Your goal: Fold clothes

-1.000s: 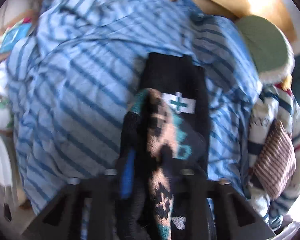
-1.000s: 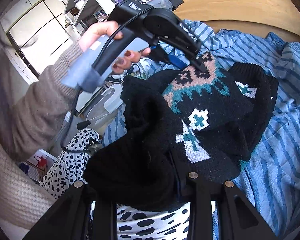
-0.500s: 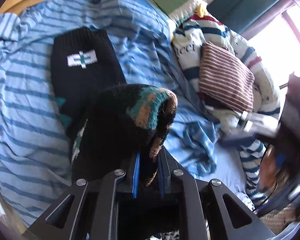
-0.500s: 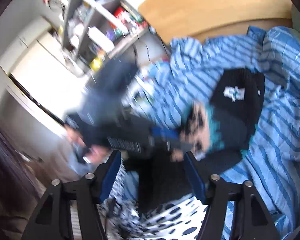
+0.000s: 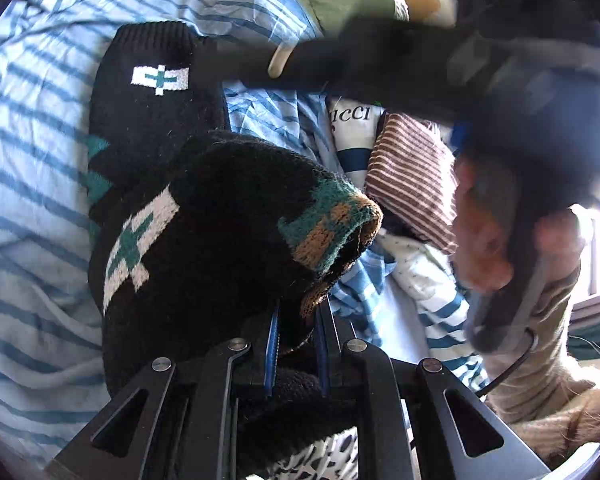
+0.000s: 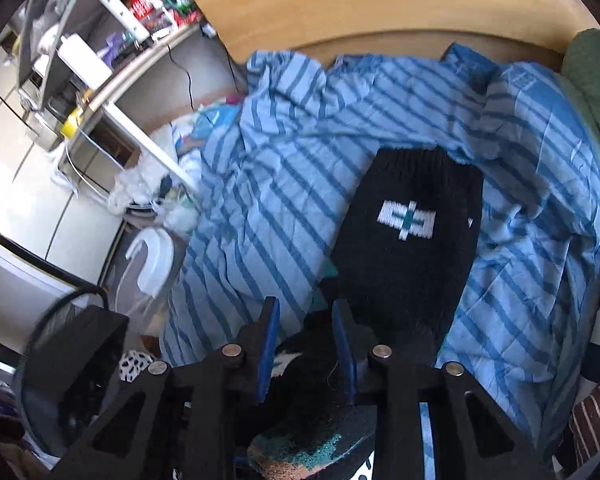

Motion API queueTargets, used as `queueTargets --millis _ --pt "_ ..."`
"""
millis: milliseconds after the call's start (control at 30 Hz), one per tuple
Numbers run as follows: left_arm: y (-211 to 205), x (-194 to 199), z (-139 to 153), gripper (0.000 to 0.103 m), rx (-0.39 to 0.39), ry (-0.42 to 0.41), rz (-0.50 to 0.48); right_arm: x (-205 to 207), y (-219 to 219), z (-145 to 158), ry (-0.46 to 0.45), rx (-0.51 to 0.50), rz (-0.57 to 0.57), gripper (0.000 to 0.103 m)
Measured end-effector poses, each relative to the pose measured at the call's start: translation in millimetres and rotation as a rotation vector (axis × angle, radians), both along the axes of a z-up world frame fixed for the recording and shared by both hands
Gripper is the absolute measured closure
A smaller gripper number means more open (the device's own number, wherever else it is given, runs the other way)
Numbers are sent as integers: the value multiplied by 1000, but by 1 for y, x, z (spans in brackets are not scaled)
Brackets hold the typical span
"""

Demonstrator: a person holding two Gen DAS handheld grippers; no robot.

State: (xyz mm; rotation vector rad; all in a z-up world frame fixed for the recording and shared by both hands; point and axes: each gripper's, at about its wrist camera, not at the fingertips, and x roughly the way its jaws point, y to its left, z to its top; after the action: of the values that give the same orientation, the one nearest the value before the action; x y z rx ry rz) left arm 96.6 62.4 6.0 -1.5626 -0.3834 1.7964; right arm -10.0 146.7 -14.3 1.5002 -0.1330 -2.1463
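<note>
While your left gripper (image 5: 296, 320) clamped the black patterned sweater's (image 5: 204, 220) bunched edge above the striped sheet (image 6: 284, 184), your right gripper (image 6: 304, 320) stood apart over it; that thick knit could have slipped, undoing the fold

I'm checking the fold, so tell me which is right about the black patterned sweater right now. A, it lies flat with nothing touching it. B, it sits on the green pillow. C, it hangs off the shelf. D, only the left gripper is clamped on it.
D: the left gripper pinches a bunched fold of the black patterned sweater, while the right gripper has its jaws apart around the knit.
</note>
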Motion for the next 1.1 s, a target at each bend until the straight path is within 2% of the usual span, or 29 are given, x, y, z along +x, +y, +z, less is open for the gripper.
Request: queueTargets --millis 100,133,200,233,300,367,467,533,567,600,667,700,800,833,900,933,967,1000,1100 --pt "-21 8 6 87 89 -7 23 30 13 -27 -66 73 32 72" --pt "-29 11 9 84 125 -10 31 40 21 -35 -78 83 20 72" --pt "-62 14 23 66 232 11 120 61 37 -50 -102 104 -6 72" --pt "-76 13 28 62 265 27 190 69 43 -47 -93 84 -19 72" --pt "-106 9 38 44 328 59 331 85 51 -41 -82 49 -39 72" --pt "-97 -5 29 44 221 27 377 93 46 -37 -61 65 -27 72" --pt "-84 -27 15 45 57 -22 442 113 26 -26 18 146 57 69" --pt "-57 -33 -19 59 -21 -121 378 125 18 -18 66 197 102 61" --pt "-47 -30 -33 63 -36 -164 363 129 17 -16 79 217 107 59" --pt "-42 -22 -39 63 -50 -151 377 132 16 -14 92 237 111 58" --pt "-46 -12 -35 63 -42 -108 401 137 19 -11 96 237 100 37" --pt "-48 -6 -33 63 -38 -87 413 138 23 -10 86 216 85 34" --pt "-57 -6 -31 63 13 -110 412 140 37 -9 55 153 40 31" --pt "-60 -7 -30 63 33 -118 410 140 41 -8 45 131 25 31" --pt "-61 -6 -25 63 17 -102 404 133 46 -19 -9 80 -26 64" --pt "-61 -6 -23 63 9 -95 401 131 47 -23 -38 37 -62 74" --pt "-62 -6 -20 63 1 -87 399 133 43 -18 -26 31 -65 79" --pt "-62 -6 -18 63 -7 -79 396 136 38 -13 -13 26 -66 80" --pt "-63 -5 -10 63 -32 -55 388 160 26 13 -8 -92 -33 81"
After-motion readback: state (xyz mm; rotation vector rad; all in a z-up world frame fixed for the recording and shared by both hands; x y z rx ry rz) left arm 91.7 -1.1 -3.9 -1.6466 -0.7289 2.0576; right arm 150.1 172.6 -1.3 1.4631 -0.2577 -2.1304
